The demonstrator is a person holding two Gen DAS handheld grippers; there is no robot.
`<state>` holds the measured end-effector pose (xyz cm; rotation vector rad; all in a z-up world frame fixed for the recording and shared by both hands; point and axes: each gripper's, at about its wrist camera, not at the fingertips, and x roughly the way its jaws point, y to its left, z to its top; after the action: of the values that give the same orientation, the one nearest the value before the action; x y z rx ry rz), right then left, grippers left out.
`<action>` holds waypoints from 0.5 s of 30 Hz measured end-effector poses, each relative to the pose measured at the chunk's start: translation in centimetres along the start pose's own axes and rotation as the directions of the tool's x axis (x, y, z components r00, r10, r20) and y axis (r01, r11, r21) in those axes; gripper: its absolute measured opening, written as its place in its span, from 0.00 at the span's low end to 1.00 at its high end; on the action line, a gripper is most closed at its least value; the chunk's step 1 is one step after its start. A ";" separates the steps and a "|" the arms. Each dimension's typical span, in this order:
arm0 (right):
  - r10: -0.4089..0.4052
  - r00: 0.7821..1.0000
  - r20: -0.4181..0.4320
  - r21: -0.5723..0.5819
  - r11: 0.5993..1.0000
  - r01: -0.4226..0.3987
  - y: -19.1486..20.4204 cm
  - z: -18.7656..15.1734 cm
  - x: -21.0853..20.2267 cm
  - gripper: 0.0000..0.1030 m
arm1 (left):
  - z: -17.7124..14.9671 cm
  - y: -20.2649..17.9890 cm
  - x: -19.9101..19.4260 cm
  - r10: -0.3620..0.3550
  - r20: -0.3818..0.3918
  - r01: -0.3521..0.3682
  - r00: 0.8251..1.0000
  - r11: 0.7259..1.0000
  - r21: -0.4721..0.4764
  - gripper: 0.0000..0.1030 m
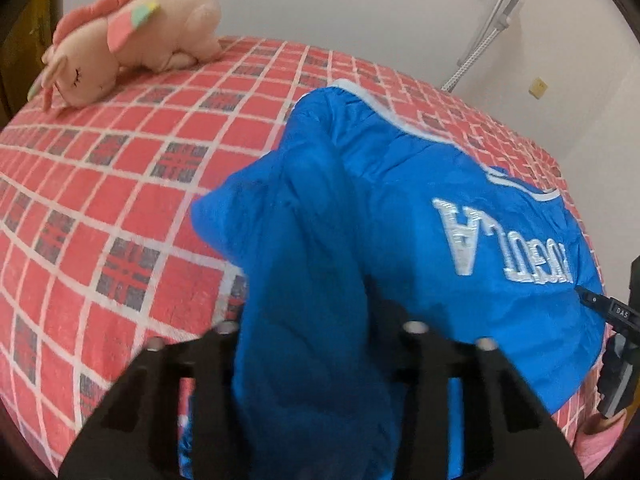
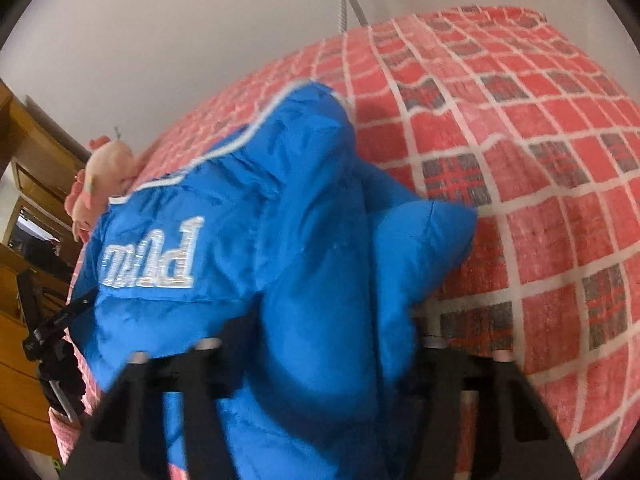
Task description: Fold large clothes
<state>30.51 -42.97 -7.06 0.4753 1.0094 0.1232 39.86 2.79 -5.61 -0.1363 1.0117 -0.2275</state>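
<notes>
fingers first: our left gripper (image 1: 320, 344) has its two black fingers closed around a thick fold of the blue puffer jacket (image 1: 400, 208), the cloth bunched between them and rising straight ahead of the camera. our right gripper (image 2: 320, 356) does the same on its side, jaws pinched on a padded roll of the same jacket, with a puffed corner spilling out to the right of the fingers.

so we hold one garment at two points, and it lies ahead of both sets of fingers, stretching away toward the far side of the red checked bedspread (image 1: 120, 184). the white-trimmed edge sits at the far end, the embroidered lettering reads upside down to us, so the long axis runs near to far. neither hand looks nearer than the other; each has its own side.

both grippers point forward and somewhat down over the bed, the near part of the jacket lifted off the cover. the pink plush toy (image 1: 132, 36) rests at the far left, well apart from the jacket. we judge the coming fold carries this near edge toward that far trim.
</notes>
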 end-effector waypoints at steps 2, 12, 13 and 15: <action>0.000 1.000 0.021 -0.013 1.000 0.000 0.5 -0.2 -1.0 0.26 | -0.1 -0.8 -0.7 0.018 0.031 -0.018 0.999 1.000 0.018 0.20; 0.097 0.990 0.106 -0.040 0.995 -0.094 3.1 -0.9 -7.4 0.19 | -0.5 -2.5 -7.8 -0.041 0.138 0.037 0.990 0.999 0.029 0.12; 0.101 0.989 0.110 -0.048 0.994 -0.096 3.4 -1.3 -8.1 0.19 | -1.1 -2.8 -9.1 -0.047 0.147 0.041 0.988 0.998 0.044 0.12; 0.108 0.987 0.120 -0.077 0.992 -0.099 4.5 -2.3 -10.0 0.19 | -1.9 -3.2 -10.9 -0.056 0.158 0.047 0.986 0.997 0.061 0.12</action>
<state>23.70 -41.38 1.73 0.4652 0.8560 0.2190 32.31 2.46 3.07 -0.1269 0.8424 -0.2880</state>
